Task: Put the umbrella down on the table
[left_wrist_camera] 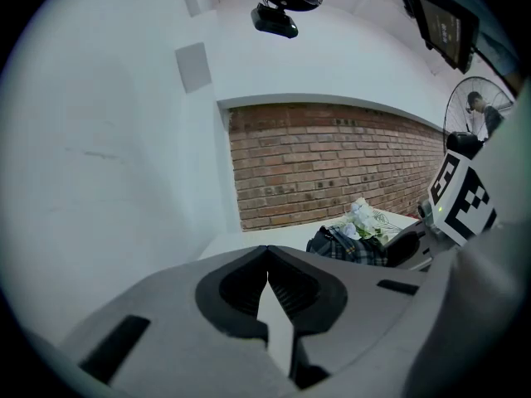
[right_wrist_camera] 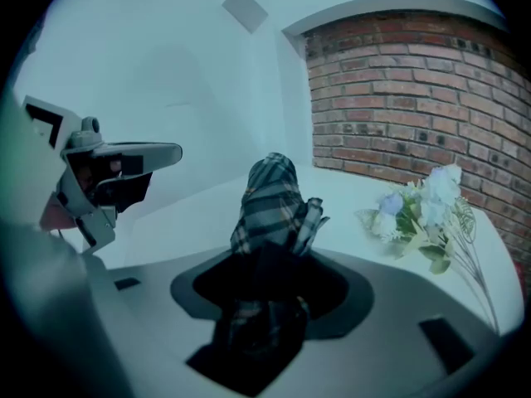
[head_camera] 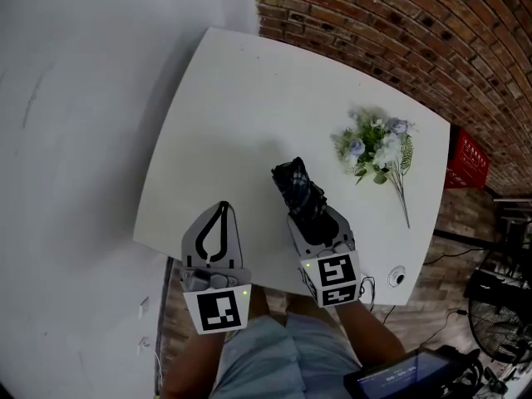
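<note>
Umbrella [head_camera: 299, 191], folded, plaid: clamped in right gripper [head_camera: 314, 219], jaws wide round it; long axis pointed to 11 o'clock over table [head_camera: 233, 106]; left gripper [head_camera: 222, 213] closed, empty, at umbrella's 8 o'clock.

The umbrella [head_camera: 298, 188] is dark navy plaid with pale grey lines. The table [head_camera: 233, 115] is plain white. At two o'clock from the umbrella, the flowers [head_camera: 376, 146] are white and lilac with green leaves. The brick wall [head_camera: 391, 32] is reddish-brown with pale mortar.
</note>
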The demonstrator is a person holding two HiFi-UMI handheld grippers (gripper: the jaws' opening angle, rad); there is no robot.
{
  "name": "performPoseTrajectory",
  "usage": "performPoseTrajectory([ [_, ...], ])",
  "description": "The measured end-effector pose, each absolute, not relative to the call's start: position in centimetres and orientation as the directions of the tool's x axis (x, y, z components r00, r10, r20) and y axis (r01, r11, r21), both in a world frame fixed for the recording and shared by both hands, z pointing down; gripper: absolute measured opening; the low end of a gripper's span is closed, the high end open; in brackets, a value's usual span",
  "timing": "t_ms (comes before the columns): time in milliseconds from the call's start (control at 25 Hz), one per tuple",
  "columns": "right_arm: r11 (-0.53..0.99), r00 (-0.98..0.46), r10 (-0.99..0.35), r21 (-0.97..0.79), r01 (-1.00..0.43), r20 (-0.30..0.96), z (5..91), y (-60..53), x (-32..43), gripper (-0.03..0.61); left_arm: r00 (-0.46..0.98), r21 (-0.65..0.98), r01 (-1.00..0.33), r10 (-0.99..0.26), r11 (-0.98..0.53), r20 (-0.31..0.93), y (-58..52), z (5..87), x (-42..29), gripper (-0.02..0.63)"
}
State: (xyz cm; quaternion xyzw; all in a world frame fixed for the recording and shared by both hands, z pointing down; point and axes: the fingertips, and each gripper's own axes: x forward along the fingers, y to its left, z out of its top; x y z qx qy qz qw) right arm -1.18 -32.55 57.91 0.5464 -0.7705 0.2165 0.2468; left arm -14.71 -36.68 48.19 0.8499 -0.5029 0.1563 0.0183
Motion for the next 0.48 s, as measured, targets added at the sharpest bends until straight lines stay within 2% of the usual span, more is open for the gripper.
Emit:
performPoseTrajectory([
  [480, 0.295, -0.271, -0.647, -0.094, -0.951, 0.713, 60.2, -33.1, -1.2, 0.225, 0.437, -0.122, -0.864, -0.847, -0.489, 0.303, -37.4, 48.7, -15.1, 0.008],
])
